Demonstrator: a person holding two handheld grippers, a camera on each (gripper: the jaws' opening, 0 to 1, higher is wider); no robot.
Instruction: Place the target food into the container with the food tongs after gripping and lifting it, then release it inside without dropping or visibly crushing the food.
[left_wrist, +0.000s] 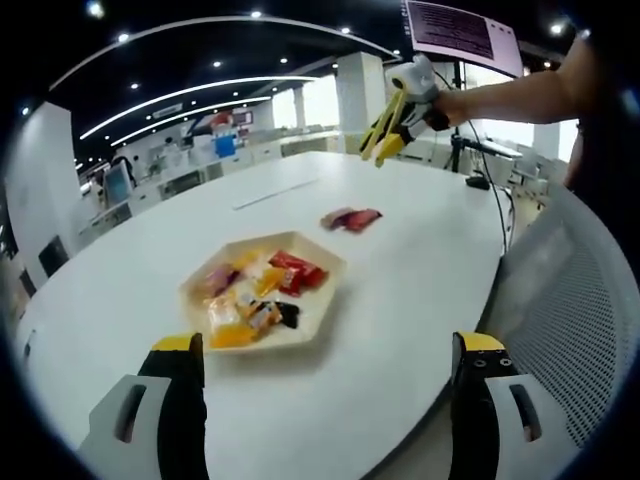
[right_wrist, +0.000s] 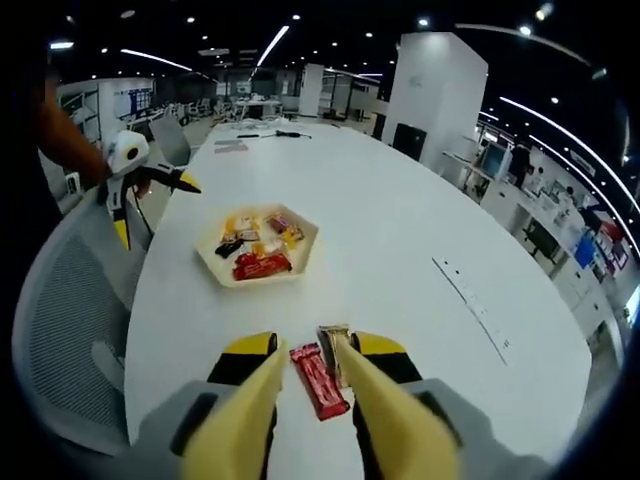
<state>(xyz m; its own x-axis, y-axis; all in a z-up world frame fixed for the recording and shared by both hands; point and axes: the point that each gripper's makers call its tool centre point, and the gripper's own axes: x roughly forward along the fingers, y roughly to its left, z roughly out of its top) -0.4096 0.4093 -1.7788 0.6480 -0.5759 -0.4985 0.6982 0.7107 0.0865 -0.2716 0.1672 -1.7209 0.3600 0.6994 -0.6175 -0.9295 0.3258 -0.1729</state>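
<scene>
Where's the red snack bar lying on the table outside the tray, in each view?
Left gripper view: red snack bar right of centre, beyond the tray, under the right gripper.
Right gripper view: low centre, on the table between the yellow tongs, beside a darker bar.
Shared landmark: the hexagonal tray of snacks.

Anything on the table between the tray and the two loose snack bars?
Nothing: in the left gripper view, bare white table separates the tray from the snack bars. The right gripper view shows the same gap.
</scene>
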